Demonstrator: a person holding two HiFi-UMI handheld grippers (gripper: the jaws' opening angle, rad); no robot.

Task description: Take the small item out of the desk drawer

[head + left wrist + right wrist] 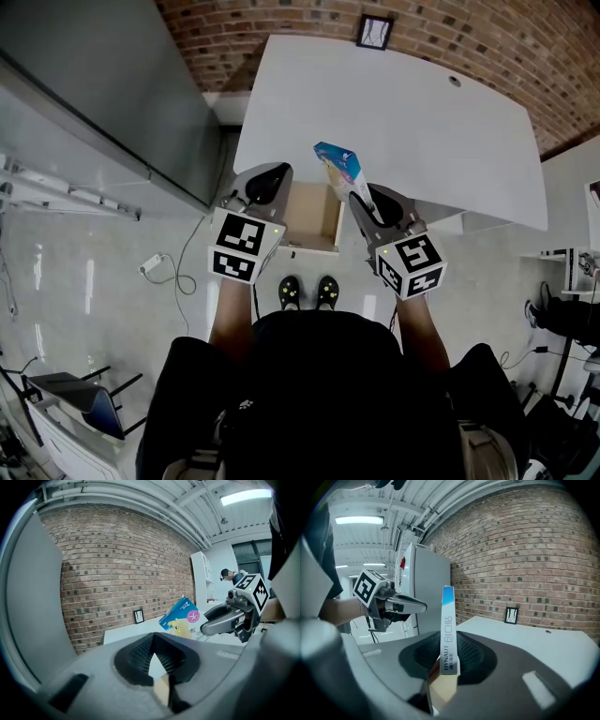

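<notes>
A small flat box (338, 166), blue on top with a yellow picture, sticks up from my right gripper (357, 198), which is shut on its lower end above the open drawer (312, 217). In the right gripper view the box (448, 630) stands edge-on between the jaws, its narrow side white with print. The left gripper view shows the same box (182, 618) held up by the right gripper (206, 623). My left gripper (263, 182) is shut and empty, level with the drawer's left side. The wooden drawer is pulled out from under the white desk (394, 112); inside, only bare wood shows.
A brick wall (469, 37) runs behind the desk, with a small framed picture (375, 31) leaning on it. A grey cabinet (103, 84) stands to the left. The person's shoes (307, 292) are just before the drawer. A cable and plug (155, 265) lie on the floor at the left.
</notes>
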